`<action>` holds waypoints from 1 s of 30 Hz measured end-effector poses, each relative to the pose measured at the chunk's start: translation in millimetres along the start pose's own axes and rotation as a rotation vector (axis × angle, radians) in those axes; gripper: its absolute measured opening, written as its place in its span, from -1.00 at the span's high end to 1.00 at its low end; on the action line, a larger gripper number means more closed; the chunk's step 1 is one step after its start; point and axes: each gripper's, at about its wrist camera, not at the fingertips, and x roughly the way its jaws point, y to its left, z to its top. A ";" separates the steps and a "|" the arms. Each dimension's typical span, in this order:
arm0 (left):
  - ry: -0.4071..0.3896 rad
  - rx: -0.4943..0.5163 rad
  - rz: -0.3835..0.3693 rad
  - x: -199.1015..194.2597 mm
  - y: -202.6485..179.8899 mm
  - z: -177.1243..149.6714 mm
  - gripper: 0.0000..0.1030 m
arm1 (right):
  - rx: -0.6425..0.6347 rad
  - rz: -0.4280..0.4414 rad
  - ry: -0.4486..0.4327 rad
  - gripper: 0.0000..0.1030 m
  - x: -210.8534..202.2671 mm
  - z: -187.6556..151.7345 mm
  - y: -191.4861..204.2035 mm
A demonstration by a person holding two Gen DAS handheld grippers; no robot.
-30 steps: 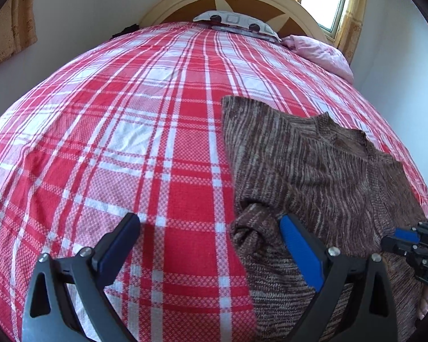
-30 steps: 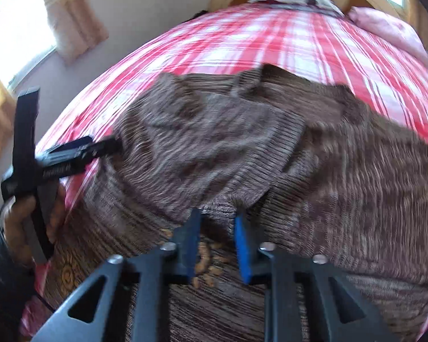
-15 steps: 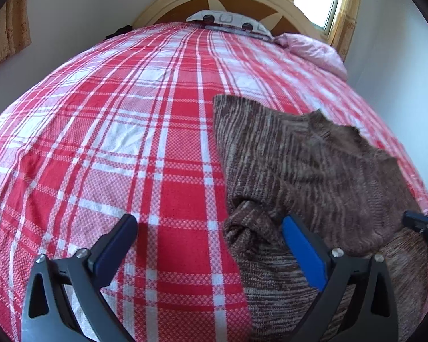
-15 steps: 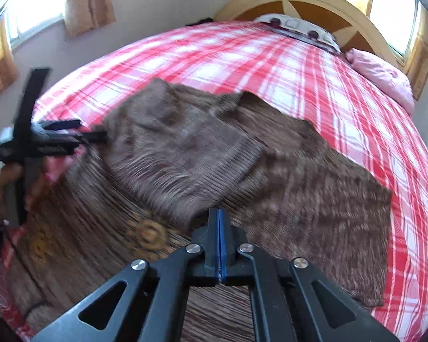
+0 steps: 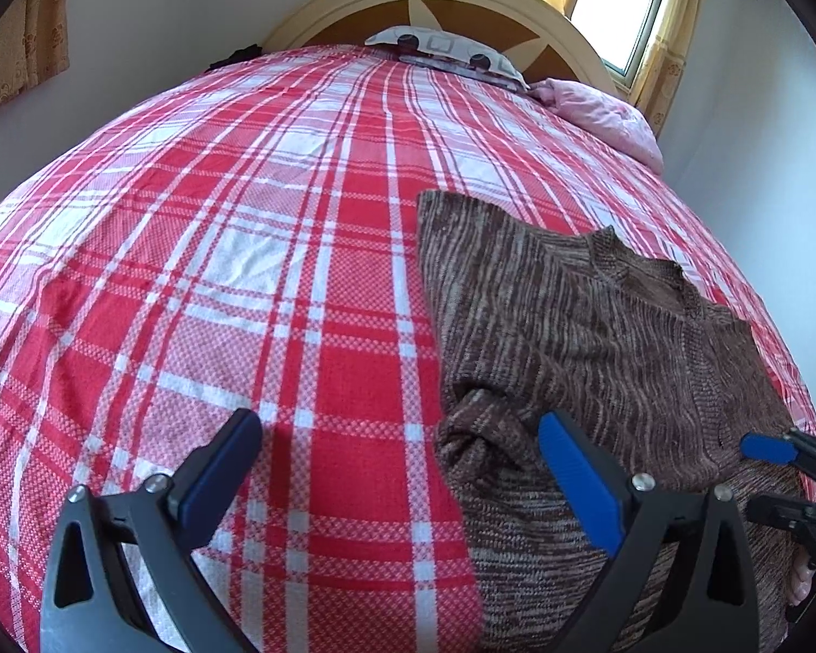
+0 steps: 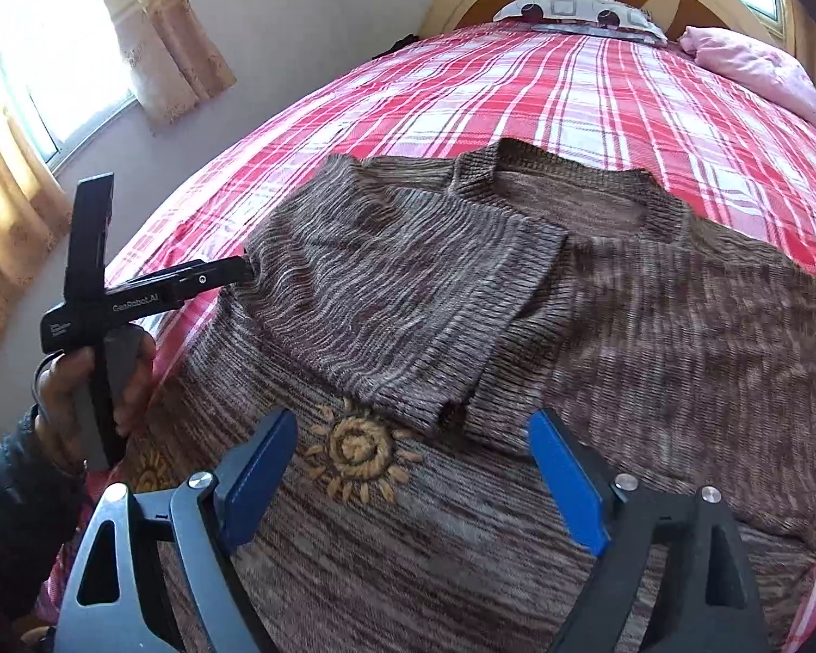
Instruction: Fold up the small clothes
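The right claw (image 6: 408,476) was opening above a brown sweater (image 6: 598,326) on the bed (image 5: 245,272), gripping nothing; the left claw (image 5: 397,468) stood wide, empty.

A home bedroom: a wide bed (image 5: 245,272) under a red plaid cover, an arched wooden headboard (image 5: 435,0), pillows (image 6: 750,65) at its head edge, and curtained windows (image 6: 43,92) in plain walls.

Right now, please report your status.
Right gripper opening, nothing between pads. Left gripper open at brown knit sweater's edge. One sleeve folded in. Nothing blocking.
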 end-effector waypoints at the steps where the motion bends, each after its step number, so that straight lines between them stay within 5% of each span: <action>1: 0.000 0.001 0.000 -0.3 -0.5 -0.1 -1.00 | 0.003 0.009 0.011 -0.30 5.8 0.4 2.2; 4: 0.002 0.003 0.003 -0.2 -1.0 -0.9 -1.00 | -0.020 -0.044 0.036 0.01 20.9 1.6 7.0; 5: 0.003 0.004 0.011 0.8 -1.5 -1.2 -1.00 | -0.024 -0.042 0.036 0.59 21.8 3.6 7.4; 6: 0.009 0.011 0.022 2.4 -3.0 -1.3 -1.00 | -0.021 -0.033 0.042 0.88 20.9 5.0 8.0; 13: 0.028 0.050 0.070 7.2 -8.7 -1.4 -1.00 | -0.234 -0.189 -0.032 0.88 -21.9 15.9 43.3; 19: 0.044 0.080 0.095 10.2 -14.0 -2.2 -1.00 | -0.273 -0.267 0.065 0.88 2.0 -4.3 28.9; 23: 0.053 0.110 0.113 12.3 -19.0 -2.8 -1.00 | -0.153 -0.163 0.085 0.77 4.8 -12.3 -0.4; 25: 0.050 0.099 0.099 11.2 -16.1 -2.7 -1.00 | -0.091 -0.068 0.048 0.15 -12.1 -8.5 -10.6; 26: 0.050 0.097 0.099 11.2 -16.2 -2.9 -1.00 | -0.083 -0.047 0.033 -0.33 -17.2 -7.3 -11.3; 30: 0.050 0.103 0.107 11.4 -17.9 -3.0 -1.00 | 0.014 -0.059 -0.043 -0.37 -27.7 16.6 -34.0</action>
